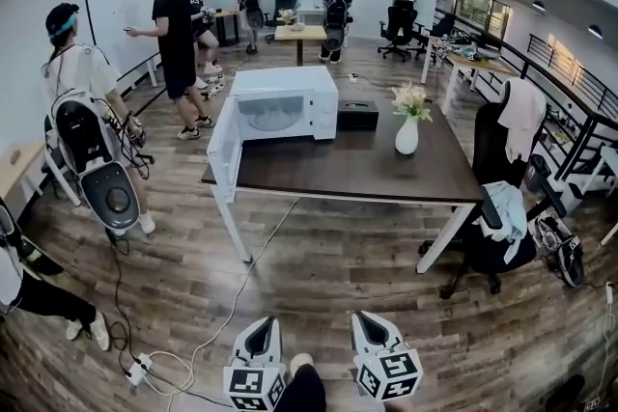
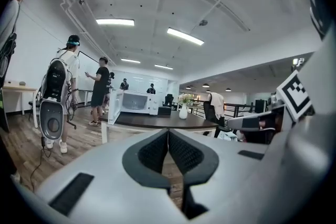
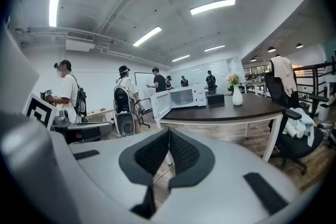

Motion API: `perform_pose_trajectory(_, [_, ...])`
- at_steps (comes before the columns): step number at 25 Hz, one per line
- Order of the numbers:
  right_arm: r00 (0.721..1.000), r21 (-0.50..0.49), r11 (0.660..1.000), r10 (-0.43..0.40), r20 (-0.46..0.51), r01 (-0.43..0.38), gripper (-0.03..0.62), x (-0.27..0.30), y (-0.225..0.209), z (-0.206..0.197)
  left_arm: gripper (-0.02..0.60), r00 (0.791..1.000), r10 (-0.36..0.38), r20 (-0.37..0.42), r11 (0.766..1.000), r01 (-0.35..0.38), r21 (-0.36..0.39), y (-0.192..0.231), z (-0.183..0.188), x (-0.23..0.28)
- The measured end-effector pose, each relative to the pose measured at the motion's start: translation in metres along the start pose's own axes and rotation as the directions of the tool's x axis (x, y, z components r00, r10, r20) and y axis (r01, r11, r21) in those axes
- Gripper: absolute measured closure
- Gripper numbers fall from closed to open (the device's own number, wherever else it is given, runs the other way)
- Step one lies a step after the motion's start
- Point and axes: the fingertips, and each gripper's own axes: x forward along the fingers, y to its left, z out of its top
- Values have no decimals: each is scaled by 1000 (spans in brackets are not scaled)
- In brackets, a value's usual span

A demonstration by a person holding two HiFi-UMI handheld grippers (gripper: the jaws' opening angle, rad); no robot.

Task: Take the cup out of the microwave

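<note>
Two hand-held grippers hang low at the bottom of the head view, well apart from the white microwave (image 1: 286, 105) that holds the task's cup. The left hand-held gripper (image 1: 261, 323) has its jaws pressed together on nothing, as its own view shows, the dark ribbed pads meeting along one seam. The right hand-held gripper (image 1: 373, 317) is likewise closed and empty. Both point roughly level toward the dark surface (image 1: 386, 171), a carrying posture rather than a reaching one, judging by the stretch of wooden floor (image 1: 328, 275) between them and it.

The microwave sits at the near left end of the surface with its door (image 1: 224, 150) swung fully out over the edge, leaving the cavity open to a straight approach from the front. A pale shape shows inside, but at this range it cannot be told whether that is the cup or only the turntable. A white vase (image 1: 407, 136) of flowers and a black box (image 1: 357, 116) stand to the microwave's right, clear of the door's side. An office chair (image 1: 497, 207) draped with cloth is parked at the far right corner.

Several people (image 1: 176, 43) stand beyond the microwave, and a cable (image 1: 227, 314) trails across the floor on the way in, a likely trip point. The work has not begun; closing the distance and parting one pair of jaws come first.
</note>
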Motion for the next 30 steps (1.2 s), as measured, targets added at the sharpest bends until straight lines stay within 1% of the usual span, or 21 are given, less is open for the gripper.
perform_pose_trajectory(7, [1000,-12,1000,-16,2,16,602,88,-22,40,577,999,-33,-1,999,33,12,42,36,84])
perform_pose_trajectory(13, [1000,-11,1000,-16,-3,16,602,153,-25,56,577,999,-44,0,999,44,12,82,51,132])
perform_pose_trajectory(19, [1000,2,1000,-14,-7,14,601,197,-22,57,577,999,-48,-1,999,48,9,112,52,161])
perform_pose_trajectory(23, [1000,-7,1000,-13,-28,13,602,209,-20,53,577,998,-53,-16,999,53,-2,119,48,169])
perform_pose_trajectory(27, [999,13,1000,-24,-39,24,601,221,-28,53,577,997,-67,-31,998,68,0,121,47,178])
perform_pose_trajectory(30, [999,19,1000,-14,-43,15,602,238,-34,55,577,997,-60,-39,998,60,-2,126,47,190])
